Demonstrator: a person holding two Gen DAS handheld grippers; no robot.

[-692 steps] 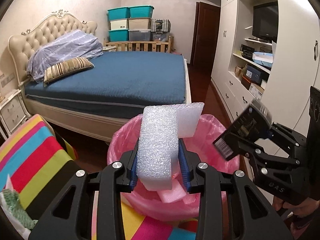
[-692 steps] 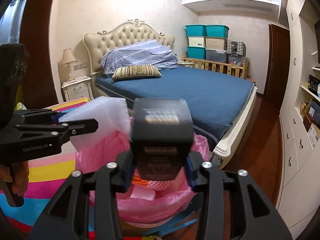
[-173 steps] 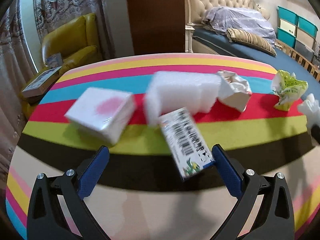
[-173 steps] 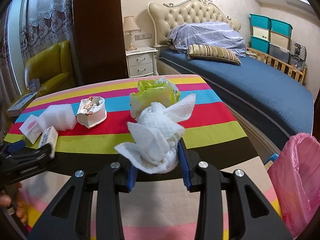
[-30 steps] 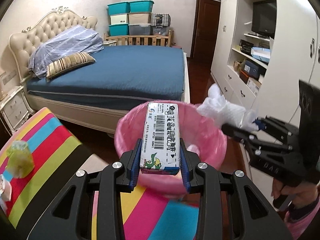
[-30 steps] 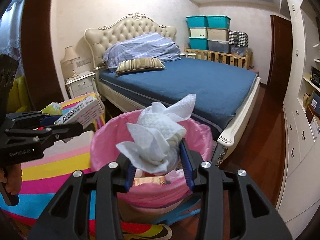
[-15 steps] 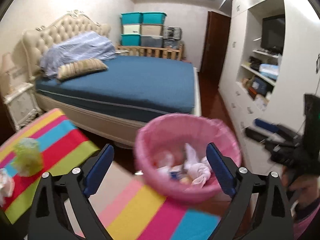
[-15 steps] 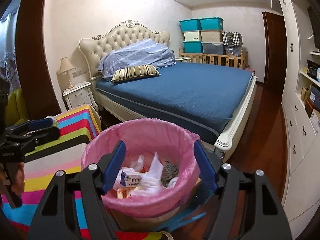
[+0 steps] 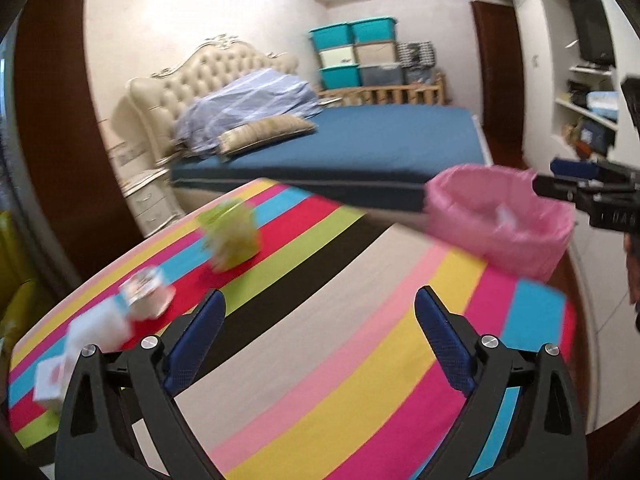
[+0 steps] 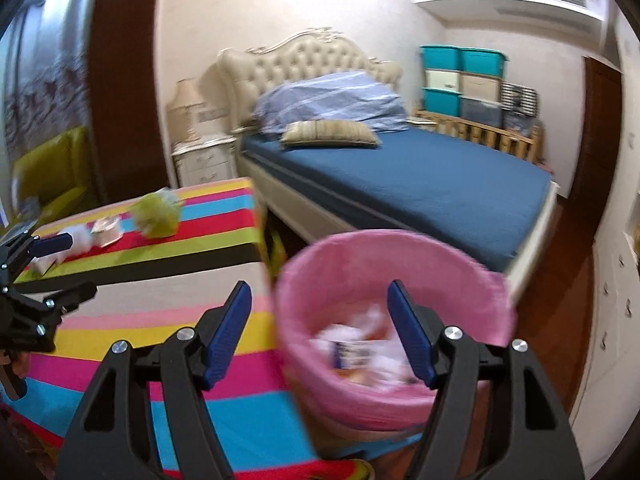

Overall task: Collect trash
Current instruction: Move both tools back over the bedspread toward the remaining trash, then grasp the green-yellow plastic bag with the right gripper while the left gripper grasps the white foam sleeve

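A: How do the two grippers stand?

B: The left gripper (image 9: 320,320), black with blue pads, has its jaws spread wide and nothing is between them. It looks over the table with the striped multicolour cloth (image 9: 340,360). The right gripper (image 10: 320,320) is also spread apart and empty, and it hangs above the round bin with the pink plastic liner (image 10: 340,248).

A: Where is the trash?

B: Some is inside the pink bin: white crumpled paper (image 10: 376,316) and a small printed carton (image 10: 352,354), though the picture is blurred there. More lies on the striped cloth, well apart from the bin: a crumpled yellow-green wrapper (image 9: 232,232), beside it a small white crumpled cup-like piece (image 9: 146,294), then a white foam block (image 9: 100,326) and a white box with a pink mark (image 9: 50,378) near the far left edge.

A: And the bin against the table?

B: It stands just beside the table's end, between the table and the bed with the blue cover (image 10: 400,176).
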